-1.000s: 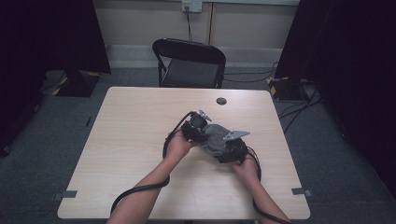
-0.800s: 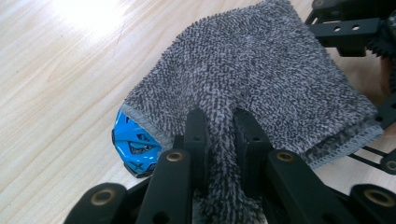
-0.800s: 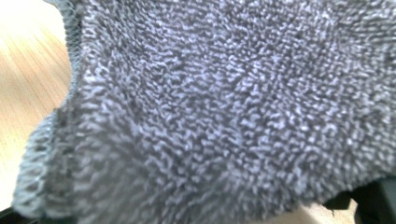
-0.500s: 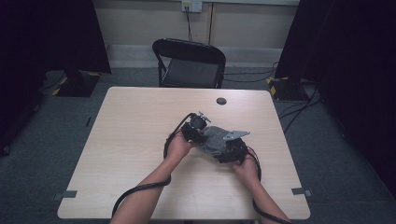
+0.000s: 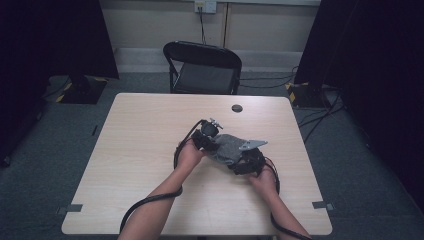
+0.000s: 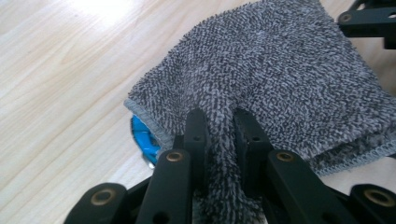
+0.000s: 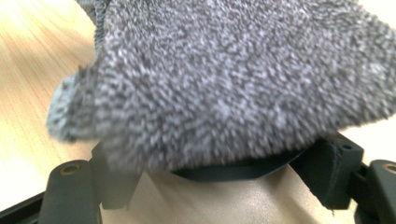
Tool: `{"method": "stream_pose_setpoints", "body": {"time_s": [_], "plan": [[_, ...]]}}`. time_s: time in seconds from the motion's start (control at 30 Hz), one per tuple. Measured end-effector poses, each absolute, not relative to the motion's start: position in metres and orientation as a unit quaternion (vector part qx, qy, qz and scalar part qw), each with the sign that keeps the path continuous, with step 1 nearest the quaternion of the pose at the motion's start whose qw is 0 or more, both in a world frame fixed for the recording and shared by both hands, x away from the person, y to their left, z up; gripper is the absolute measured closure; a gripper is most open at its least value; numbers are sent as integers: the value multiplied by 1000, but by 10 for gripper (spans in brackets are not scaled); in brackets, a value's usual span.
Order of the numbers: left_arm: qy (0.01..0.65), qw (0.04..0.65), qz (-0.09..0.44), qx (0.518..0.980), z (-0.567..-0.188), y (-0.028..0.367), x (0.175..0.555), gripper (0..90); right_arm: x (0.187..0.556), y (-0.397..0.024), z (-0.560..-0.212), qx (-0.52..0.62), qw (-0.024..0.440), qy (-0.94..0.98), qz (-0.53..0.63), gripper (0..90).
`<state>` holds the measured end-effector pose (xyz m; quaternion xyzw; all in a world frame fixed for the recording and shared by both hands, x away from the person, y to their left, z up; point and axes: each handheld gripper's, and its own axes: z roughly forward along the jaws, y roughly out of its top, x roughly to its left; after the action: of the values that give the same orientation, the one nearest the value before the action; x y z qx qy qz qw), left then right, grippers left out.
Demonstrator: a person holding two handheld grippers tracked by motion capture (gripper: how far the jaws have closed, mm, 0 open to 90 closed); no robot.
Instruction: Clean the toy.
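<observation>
1. A grey, nubby terry cloth (image 5: 227, 146) lies near the middle of the pale wood-grain table (image 5: 130, 150), stretched between the two hand-held tools.
2. The left gripper (image 6: 219, 123) has its black jaws pinched tight on a raised fold of the cloth; the pile bunches into a ridge between the pads. In my judgement this pinch is there to lift or drag that edge.
3. The right gripper (image 5: 247, 161) sits at the cloth's opposite side. In the right gripper view the fabric drapes over its black jaws, which stand apart; whether the pads press on the cloth I cannot tell.
4. A small bright-blue piece (image 6: 142, 137) peeks out beneath the cloth's stitched hem; what it is I cannot tell.
5. The cloth looks soft, looped and floppy, with a stitched border, so it probably sags wherever it is unsupported; two holds keep it spread.
</observation>
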<state>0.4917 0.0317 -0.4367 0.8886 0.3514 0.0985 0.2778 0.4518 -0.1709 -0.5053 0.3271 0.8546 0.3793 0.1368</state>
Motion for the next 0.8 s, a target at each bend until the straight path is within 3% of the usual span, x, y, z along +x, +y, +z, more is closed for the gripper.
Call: {"method": "stream_pose_setpoints", "body": {"time_s": [0.8], "plan": [[385, 264, 107, 878, -441, 54, 505, 774, 452, -171, -505, 327, 137, 855, 379, 236]]}}
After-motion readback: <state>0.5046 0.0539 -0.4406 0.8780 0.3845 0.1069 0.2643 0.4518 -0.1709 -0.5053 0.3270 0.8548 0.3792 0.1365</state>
